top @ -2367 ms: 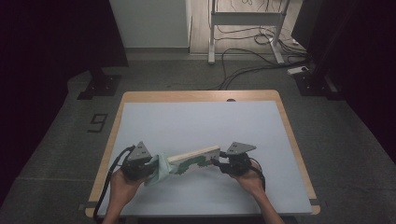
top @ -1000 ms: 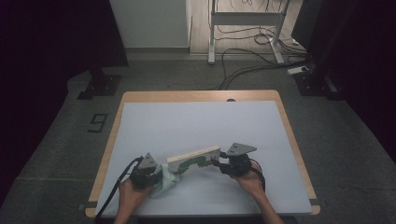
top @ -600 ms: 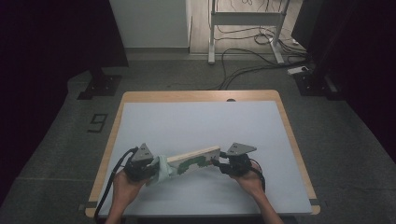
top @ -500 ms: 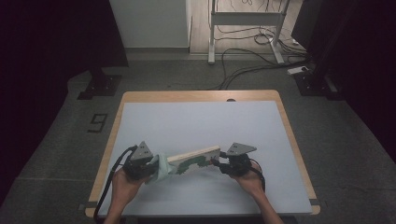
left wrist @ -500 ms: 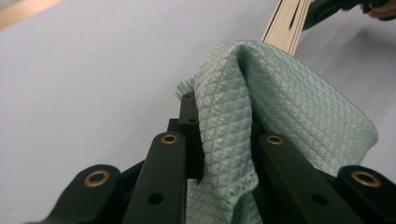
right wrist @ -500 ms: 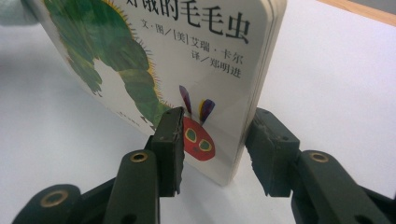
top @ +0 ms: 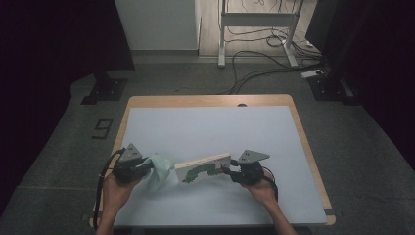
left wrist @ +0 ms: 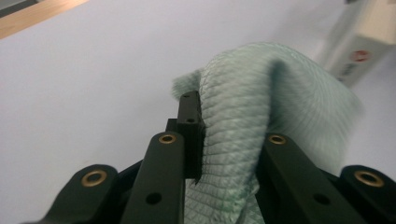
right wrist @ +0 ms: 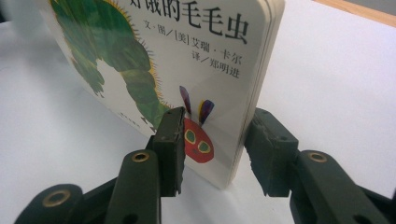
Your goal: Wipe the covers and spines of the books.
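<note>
A crumpled pale green cloth (top: 160, 172) hangs from my left gripper (top: 147, 169), which is shut on it at the table's front left. In the left gripper view the cloth (left wrist: 243, 107) bulges between the black jaws, and the left gripper (left wrist: 224, 135) pinches a fold. A picture book (top: 203, 169) with a green caterpillar on its cover stands on its long edge, tilted. My right gripper (top: 229, 171) is shut on the book's right end. In the right gripper view the book (right wrist: 154, 51) sits between the pads of the right gripper (right wrist: 212, 144). The cloth lies just left of the book's left end.
The pale blue table top (top: 210, 127) with a wooden rim stretches away behind both hands. Beyond the table are a dark floor, cables (top: 254, 63) and a metal frame's legs. A cable loops from the left gripper over the table's front left edge.
My left gripper has lifted with the cloth and moved back from the front edge of the table. The right gripper and the book have kept still.
</note>
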{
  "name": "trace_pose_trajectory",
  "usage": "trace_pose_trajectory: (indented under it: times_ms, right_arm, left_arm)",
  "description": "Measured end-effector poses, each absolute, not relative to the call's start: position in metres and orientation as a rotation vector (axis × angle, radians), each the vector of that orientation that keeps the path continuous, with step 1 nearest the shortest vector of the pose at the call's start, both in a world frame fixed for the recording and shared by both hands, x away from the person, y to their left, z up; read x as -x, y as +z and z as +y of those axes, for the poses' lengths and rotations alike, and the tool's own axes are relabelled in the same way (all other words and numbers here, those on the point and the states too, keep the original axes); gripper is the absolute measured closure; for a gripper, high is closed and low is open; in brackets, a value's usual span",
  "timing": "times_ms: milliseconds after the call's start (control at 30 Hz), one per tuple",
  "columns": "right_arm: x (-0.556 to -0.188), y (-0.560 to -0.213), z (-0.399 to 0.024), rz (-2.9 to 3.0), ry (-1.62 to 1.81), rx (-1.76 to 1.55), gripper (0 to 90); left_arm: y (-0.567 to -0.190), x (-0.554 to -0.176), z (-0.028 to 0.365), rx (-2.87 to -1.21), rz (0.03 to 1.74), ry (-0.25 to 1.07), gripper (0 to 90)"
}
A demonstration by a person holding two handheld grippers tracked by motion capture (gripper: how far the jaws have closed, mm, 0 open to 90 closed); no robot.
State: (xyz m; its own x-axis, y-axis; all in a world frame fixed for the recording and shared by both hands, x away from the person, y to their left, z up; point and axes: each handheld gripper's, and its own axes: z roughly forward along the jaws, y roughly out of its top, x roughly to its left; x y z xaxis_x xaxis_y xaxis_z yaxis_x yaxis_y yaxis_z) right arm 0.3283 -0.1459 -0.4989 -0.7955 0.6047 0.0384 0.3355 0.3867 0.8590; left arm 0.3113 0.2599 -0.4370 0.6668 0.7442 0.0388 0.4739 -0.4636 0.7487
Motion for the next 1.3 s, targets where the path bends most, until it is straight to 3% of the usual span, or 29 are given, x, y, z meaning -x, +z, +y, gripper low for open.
trace_pose_trajectory:
  times_ms: [400,967,1033,1167,1300]
  right_arm:
    - [-0.329,-0.499,-0.146,2.367,1.368,-0.828,57.0]
    - [-0.328,-0.5,-0.146,2.363,1.38,-0.831,57.1]
    - [-0.328,-0.5,-0.146,2.364,1.38,-0.83,57.0]
    - [-0.329,-0.5,-0.146,2.363,1.381,-0.831,57.0]
    - [-0.329,-0.5,-0.146,2.363,1.383,-0.833,56.9]
  left_arm:
    - [-0.446,-0.339,0.291,-2.132,1.07,0.518,77.8]
    - [-0.511,-0.375,0.287,-2.164,1.17,0.322,70.3]
    - [-0.511,-0.374,0.289,-2.151,1.18,0.323,64.9]
    - [-0.5,-0.368,0.295,-2.137,1.175,0.363,43.1]
    - [-0.482,-0.355,0.302,-2.119,1.146,0.386,28.6]
